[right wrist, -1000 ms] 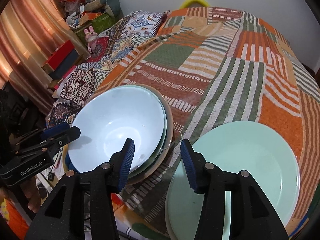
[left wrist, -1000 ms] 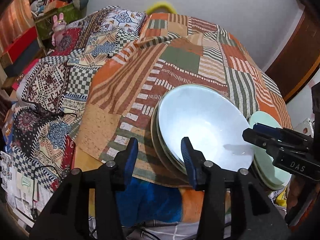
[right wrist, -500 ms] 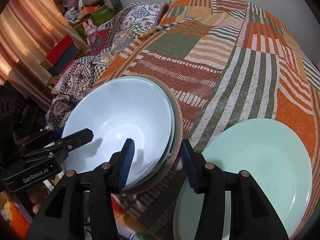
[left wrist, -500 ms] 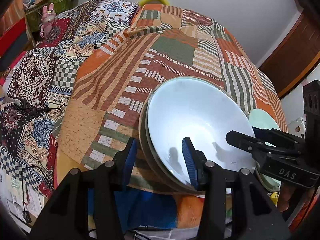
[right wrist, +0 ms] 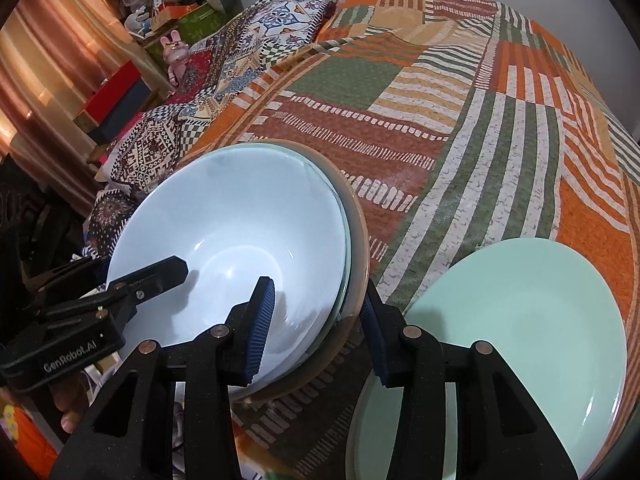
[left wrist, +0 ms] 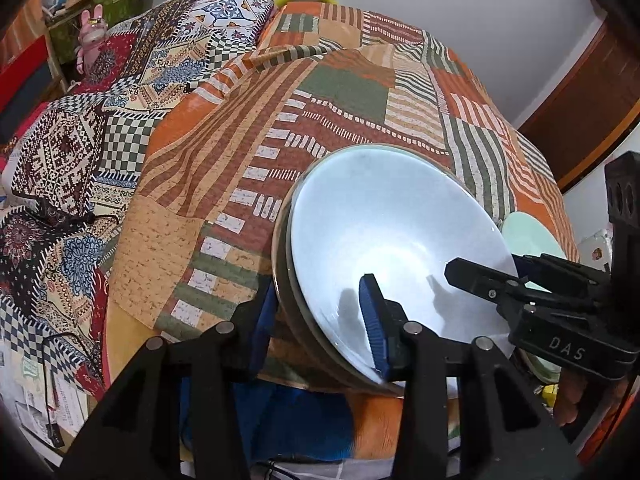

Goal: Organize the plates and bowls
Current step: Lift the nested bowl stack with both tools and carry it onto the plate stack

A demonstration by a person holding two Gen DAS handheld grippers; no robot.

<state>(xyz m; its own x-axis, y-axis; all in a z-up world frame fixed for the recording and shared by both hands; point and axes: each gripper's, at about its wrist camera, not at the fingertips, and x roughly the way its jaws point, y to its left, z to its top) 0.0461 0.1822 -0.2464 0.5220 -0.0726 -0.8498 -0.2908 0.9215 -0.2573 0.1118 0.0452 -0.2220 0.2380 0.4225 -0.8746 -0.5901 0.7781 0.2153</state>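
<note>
A stack of nested bowls, a pale blue bowl [left wrist: 384,232] on top and a tan one at the bottom, sits at the near edge of the patchwork bedspread; it also shows in the right wrist view [right wrist: 240,248]. My left gripper [left wrist: 320,320] is open and straddles the stack's near left rim, one finger inside, one outside. My right gripper [right wrist: 320,320] is open and straddles the stack's right rim the same way. A mint green plate [right wrist: 520,320] lies to the right of the bowls, on another plate.
The patchwork bedspread [right wrist: 460,112] stretches beyond the dishes. A second patterned quilt [left wrist: 80,140] lies to the left. Boxes and a pink rabbit toy [left wrist: 90,36] stand at the far left. The bed's front edge is right under the bowls.
Both grippers have moved forward onto the bowl stack's rim from opposite sides, each now with one finger inside the top bowl. The bowls have not visibly shifted.
</note>
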